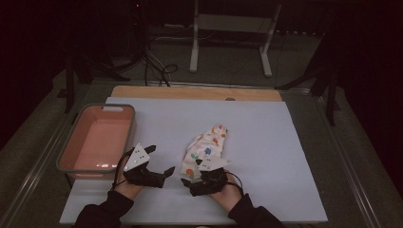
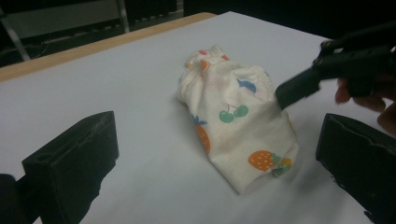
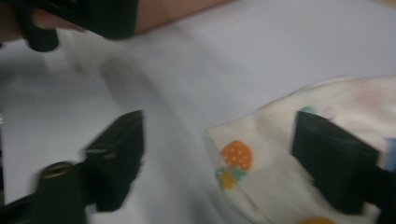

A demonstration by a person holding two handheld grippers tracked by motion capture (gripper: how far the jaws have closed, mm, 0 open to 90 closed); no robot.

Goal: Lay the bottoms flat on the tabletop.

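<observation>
Reaching for the fruit-print cloth (image 1: 207, 148), the right gripper (image 3: 219, 158) has jaws apart, the cloth's near corner between them, ungripped. Left gripper (image 2: 219, 163) waits nearby, jaws apart, empty, cloth ahead. Next move, as judged: close on that corner.

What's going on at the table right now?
A person holds a two-jaw gripper in each hand over a white sheet on the table. The right gripper is at the near end of a crumpled cream cloth printed with coloured fruit, its jaws apart, with the cloth's corner between them and not yet pinched. The left gripper waits open beside it, pointing towards the cloth. A pink plastic tub sits at the left edge of the table.
</observation>
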